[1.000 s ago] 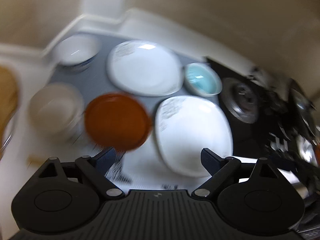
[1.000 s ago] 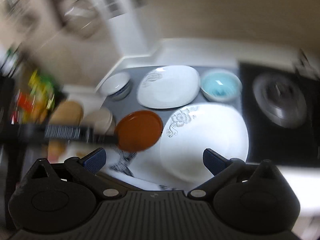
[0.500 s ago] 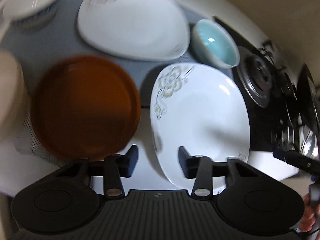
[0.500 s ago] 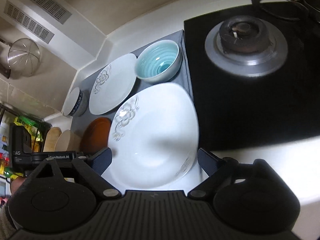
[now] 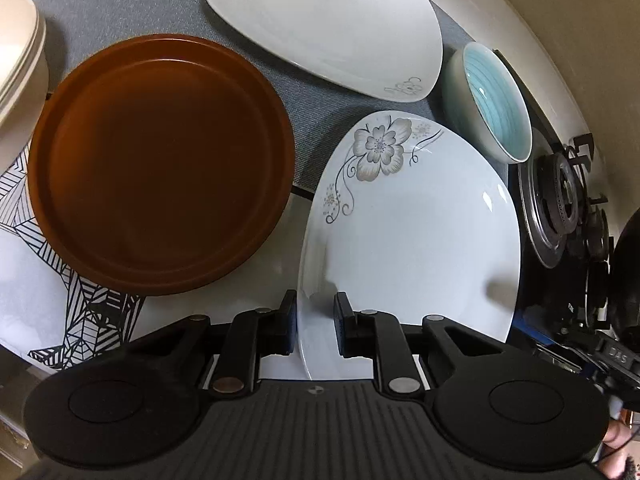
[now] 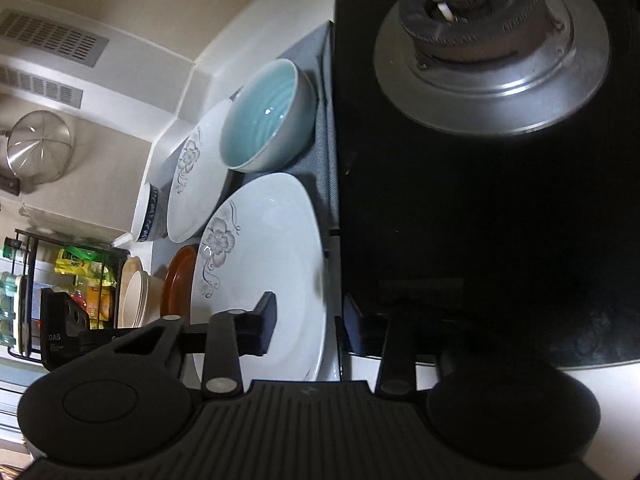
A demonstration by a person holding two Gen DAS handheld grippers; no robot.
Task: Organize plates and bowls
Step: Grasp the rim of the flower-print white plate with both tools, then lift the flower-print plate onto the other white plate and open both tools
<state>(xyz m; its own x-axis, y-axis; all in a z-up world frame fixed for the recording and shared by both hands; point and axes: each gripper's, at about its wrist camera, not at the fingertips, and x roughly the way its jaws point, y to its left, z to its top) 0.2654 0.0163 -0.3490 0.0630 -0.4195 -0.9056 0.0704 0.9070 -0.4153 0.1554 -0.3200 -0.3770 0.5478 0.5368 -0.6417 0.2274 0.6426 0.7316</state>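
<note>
A large white plate with a flower print (image 5: 412, 236) lies at the counter's front, next to the stove; it also shows in the right wrist view (image 6: 264, 264). My left gripper (image 5: 315, 322) straddles its left rim, jaws narrowed but with a gap showing. My right gripper (image 6: 308, 326) straddles its right rim, jaws partly open. A brown plate (image 5: 160, 160) lies to the left. A second white flowered plate (image 5: 332, 20) and a blue bowl (image 5: 496, 100) sit behind.
Cream bowls (image 5: 16, 52) are stacked at far left. A blue-patterned bowl (image 6: 146, 214) sits at the back. The black gas stove (image 6: 480, 200) with its burner (image 6: 488, 44) borders the plate's right side. A patterned cloth (image 5: 60, 308) lies under the brown plate.
Both grippers moved down and in onto the big flowered plate's opposite rims. Their jaws narrowed from wide open.
</note>
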